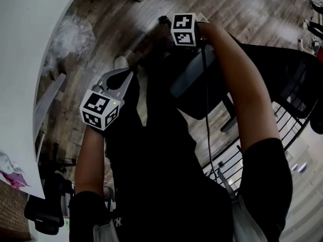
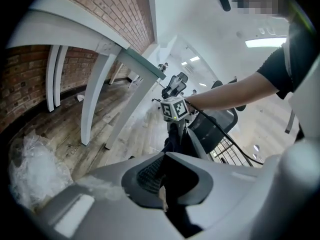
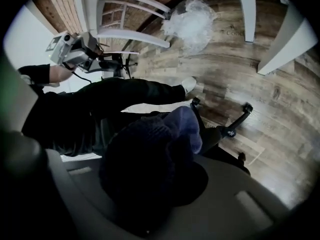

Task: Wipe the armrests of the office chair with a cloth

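A black office chair (image 1: 282, 79) stands to my right, and its grey armrest pad (image 1: 194, 82) slopes down just under my right gripper (image 1: 166, 24). That gripper is shut on a bunched dark blue cloth (image 3: 155, 154), which fills the right gripper view above the chair's wheeled base (image 3: 235, 119). In the left gripper view the armrest (image 2: 212, 126) sits below the right gripper's marker cube (image 2: 175, 109). My left gripper (image 1: 126, 77) is held lower left, apart from the chair; its jaws look shut with nothing between them.
A white table (image 1: 30, 44) curves along the left, its legs (image 2: 95, 99) standing on the wood floor. Crumpled clear plastic (image 1: 70, 37) lies on the floor near them. A brick wall (image 2: 120, 9) is behind. Another dark chair (image 1: 48, 210) is at lower left.
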A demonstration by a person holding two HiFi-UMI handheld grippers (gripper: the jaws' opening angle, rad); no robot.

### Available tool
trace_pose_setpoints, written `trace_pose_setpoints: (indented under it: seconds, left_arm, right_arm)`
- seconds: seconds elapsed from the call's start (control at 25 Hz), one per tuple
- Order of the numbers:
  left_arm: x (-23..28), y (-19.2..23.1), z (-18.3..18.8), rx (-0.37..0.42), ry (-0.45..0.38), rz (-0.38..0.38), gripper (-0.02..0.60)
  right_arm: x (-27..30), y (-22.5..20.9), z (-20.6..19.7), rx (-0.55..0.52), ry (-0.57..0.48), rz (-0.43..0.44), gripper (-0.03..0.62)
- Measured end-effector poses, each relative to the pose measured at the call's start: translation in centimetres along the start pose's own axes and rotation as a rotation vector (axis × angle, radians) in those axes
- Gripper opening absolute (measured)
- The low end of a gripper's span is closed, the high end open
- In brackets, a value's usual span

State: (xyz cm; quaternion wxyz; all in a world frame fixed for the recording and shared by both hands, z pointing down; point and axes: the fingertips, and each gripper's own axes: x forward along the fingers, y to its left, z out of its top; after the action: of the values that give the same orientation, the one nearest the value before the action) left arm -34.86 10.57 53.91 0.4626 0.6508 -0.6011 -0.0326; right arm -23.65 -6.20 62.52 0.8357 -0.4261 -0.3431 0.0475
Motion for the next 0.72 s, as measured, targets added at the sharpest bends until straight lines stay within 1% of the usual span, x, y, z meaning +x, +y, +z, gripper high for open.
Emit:
trace_pose_setpoints:
  seconds: [0.04,0.08,0.2,0.24,0.32,0.4,0.52,0.6,0.72]
  left_arm:
    - [0.1,-0.3,0.1,0.004,-0.001,-0.002,0.003]
    - [0.1,-0.7,0.3,0.010,0.000,-0.005,0.003]
    - [0.0,-1.5,0.5,0.035,0.006,-0.010,0.003]
    - [0.0,-1.7,0.6,0.043,0.009,-0.008,0.003]
    - [-0.1,-2.1,0.8,0.057,0.012,0.003,0.003]
    - [0.1,-2.7,1.5,0.074,0.002,0.023,0.003]
    - [0.9,-4.4,3.5,0.129,-0.033,0.048,0.003]
    - [1.7,-6.2,4.9,0.181,-0.056,0.049,0.003]
    - [3.4,-9.7,6.4,0.246,-0.077,0.032,0.003]
  right_arm:
    - [0.1,0.1,0.4,-0.005,-0.007,-0.007,0.051]
    - [-0.1,0.2,1.1,-0.010,-0.046,-0.006,0.051]
    - [-2.0,1.5,4.0,-0.037,-0.281,0.007,0.051]
    - [-2.9,2.0,4.4,-0.054,-0.352,-0.008,0.051]
    - [-4.7,2.8,4.3,-0.085,-0.469,-0.074,0.051]
    - [-6.8,3.4,3.3,-0.097,-0.604,-0.177,0.051]
    - [-10.3,5.2,0.3,-0.088,-0.854,-0.384,0.051]
    - [-11.6,7.1,-2.8,-0.070,-1.002,-0.541,0.051]
    - [-11.7,10.2,-8.3,-0.004,-1.180,-0.753,0.051]
